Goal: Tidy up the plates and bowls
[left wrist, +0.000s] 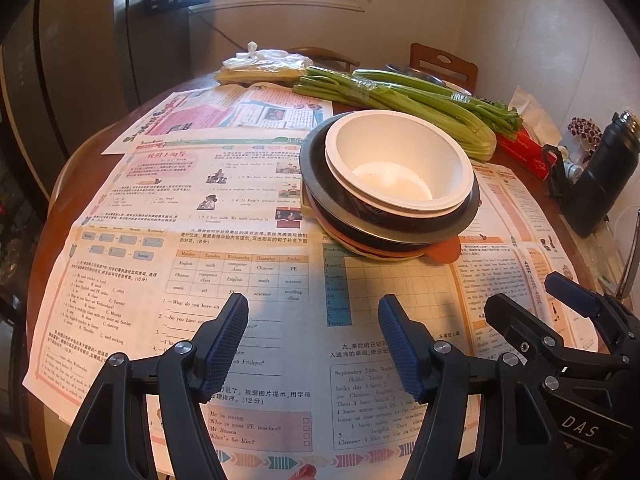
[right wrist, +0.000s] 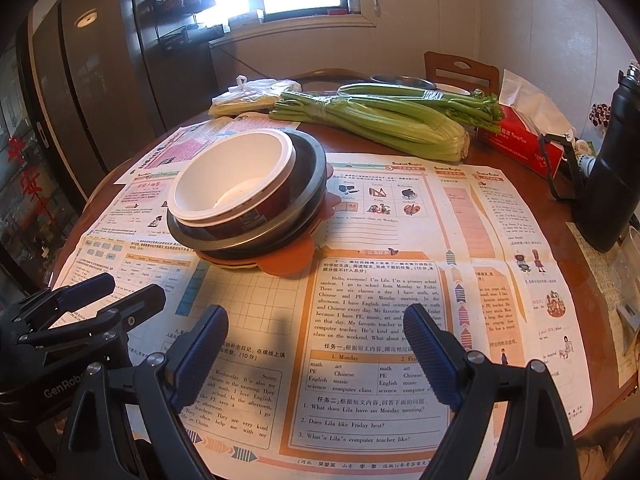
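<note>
Nearest us, the left hand-held gripper with its black arms and ribbed blue pads stands apart over nothing but printed paper, and the right hand-held gripper beside it is spread a little wider, equally empty. Both hover above the colourful school worksheets that cover the round wooden counter. The thing we care about is the nested stack of dishes, ahead of both grippers and well apart from their tips: slightly right of centre from the left gripper, left of centre from the right, so it sits roughly between the two lines of reach and neither hand seems clearly nearer. The stack is round, with no long axis to align to. On top sits a smooth white deep bowl with a dark patterned outer wall, inside a wider dark bowl with a grey rim, all resting on an orange plate-like piece with rounded tabs. We judge the glossy rims slippery, so a pinch on the rim would need care. Behind lie a long bundle of green celery, a red tissue box and a black flask.
</note>
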